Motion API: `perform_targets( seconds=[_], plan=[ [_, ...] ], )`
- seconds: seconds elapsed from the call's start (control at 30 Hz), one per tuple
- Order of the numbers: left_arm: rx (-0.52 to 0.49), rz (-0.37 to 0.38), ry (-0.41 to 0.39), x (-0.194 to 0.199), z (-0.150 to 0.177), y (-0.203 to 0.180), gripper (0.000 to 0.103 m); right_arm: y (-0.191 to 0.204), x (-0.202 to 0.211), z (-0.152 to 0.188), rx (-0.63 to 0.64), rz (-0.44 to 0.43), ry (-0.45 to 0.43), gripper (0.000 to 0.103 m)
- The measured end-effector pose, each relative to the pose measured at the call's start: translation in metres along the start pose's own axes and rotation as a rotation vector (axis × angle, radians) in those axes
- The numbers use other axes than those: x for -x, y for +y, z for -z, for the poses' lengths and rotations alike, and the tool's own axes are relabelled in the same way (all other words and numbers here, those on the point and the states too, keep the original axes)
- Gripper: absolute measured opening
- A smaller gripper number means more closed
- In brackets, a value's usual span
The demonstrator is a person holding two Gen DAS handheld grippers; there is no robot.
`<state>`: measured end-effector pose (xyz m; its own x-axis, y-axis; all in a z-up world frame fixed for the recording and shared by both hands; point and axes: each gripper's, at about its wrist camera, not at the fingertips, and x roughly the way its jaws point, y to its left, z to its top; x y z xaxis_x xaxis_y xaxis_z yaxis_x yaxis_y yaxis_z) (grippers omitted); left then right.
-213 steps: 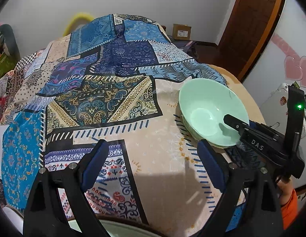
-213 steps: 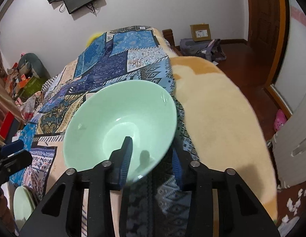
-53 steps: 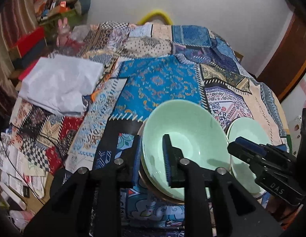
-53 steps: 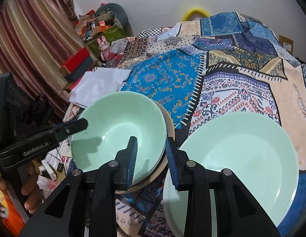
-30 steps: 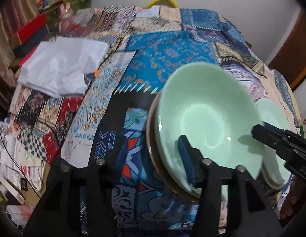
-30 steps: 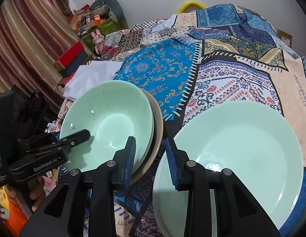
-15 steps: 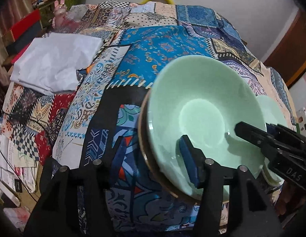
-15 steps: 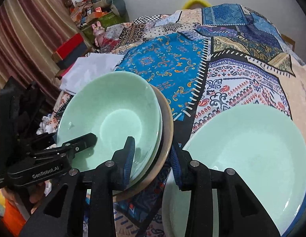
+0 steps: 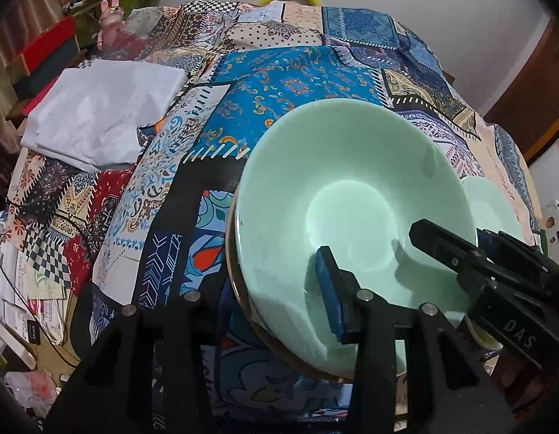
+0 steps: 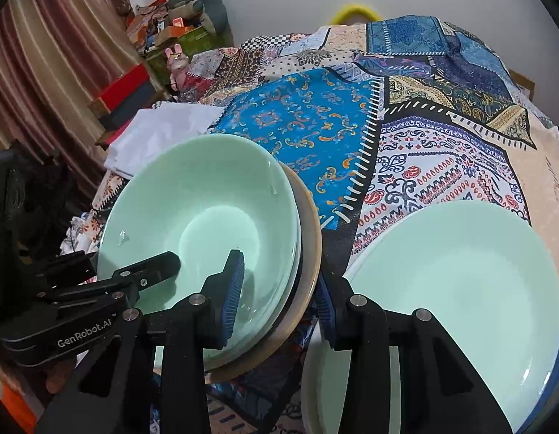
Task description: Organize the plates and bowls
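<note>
Since the frame half a second earlier, both grippers have kept almost the same stance at the stacked bowls, but the left gripper [image 9: 272, 296] now has its jaws closing across the near rim of the green bowl [image 9: 351, 209], one pad inside the bowl and the other hidden behind the stack's outer wall. The right gripper [image 10: 279, 300] straddles the opposite rim, its jaws set on the green bowl and the tan-rimmed dish [image 10: 310, 238] beneath it. This stack sits tilted at the near edge of the patchwork cloth [image 10: 315, 119], just beside the wide green plate [image 10: 460, 282]. To do the step well, both grips should probably pinch all nested rims together and lift evenly; an uneven lift could let the lower pieces slide out.
</note>
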<state>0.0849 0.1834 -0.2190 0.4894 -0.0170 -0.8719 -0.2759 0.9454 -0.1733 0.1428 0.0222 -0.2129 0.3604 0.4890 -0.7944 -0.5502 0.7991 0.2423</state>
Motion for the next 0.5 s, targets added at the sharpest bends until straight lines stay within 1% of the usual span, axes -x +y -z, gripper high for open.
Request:
perform_targets(
  seconds=[0.2,0.4,0.5],
  plan=[
    [-0.002,-0.008,0.004,0.004,0.0,-0.005,0.042,-0.001,0.002,-0.001,-0.015,-0.005,-0.004,0.035],
    [0.007,0.008,0.015,0.007,0.0,-0.009,0.042,-0.005,0.01,-0.002,-0.033,-0.008,-0.018,0.035],
    [0.007,0.011,0.008,0.01,-0.001,-0.012,0.042,-0.005,0.014,-0.003,-0.031,-0.006,-0.029,0.034]
  ],
)
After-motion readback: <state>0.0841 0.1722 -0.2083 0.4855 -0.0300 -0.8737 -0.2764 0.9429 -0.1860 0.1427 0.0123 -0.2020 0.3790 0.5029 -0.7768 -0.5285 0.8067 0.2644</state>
